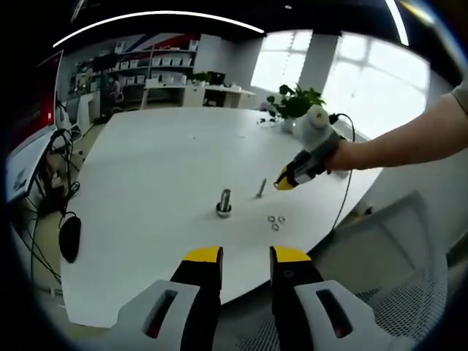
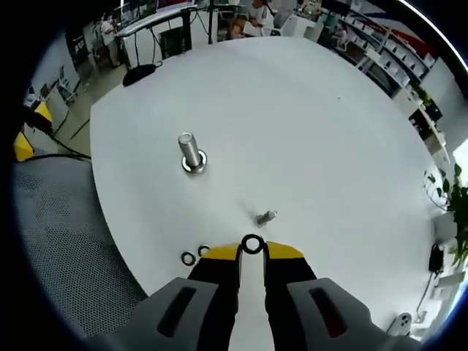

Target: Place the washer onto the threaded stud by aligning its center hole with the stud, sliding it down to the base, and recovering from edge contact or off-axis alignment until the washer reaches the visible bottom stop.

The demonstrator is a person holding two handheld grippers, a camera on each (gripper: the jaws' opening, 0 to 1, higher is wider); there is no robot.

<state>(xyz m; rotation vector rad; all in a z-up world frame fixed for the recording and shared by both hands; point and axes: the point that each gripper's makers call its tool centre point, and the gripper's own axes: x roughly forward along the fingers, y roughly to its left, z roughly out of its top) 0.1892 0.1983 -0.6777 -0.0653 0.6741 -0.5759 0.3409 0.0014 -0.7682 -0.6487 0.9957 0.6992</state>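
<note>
Right gripper view: right tongs (image 2: 252,251) pinched a washer (image 2: 252,244); stud (image 2: 191,153) at 11 o'clock; left tongs (image 1: 245,257) parted, empty.

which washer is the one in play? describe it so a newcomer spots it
On the white table, near its edge, the right hand-held gripper pinches a dark washer upright at its yellow tips. The two spare washers lie flat on the table beside it.

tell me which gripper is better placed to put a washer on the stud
Right. The right gripper already pinches a washer at its tips, with the stud ahead. The left gripper hangs open at the table edge.
</note>
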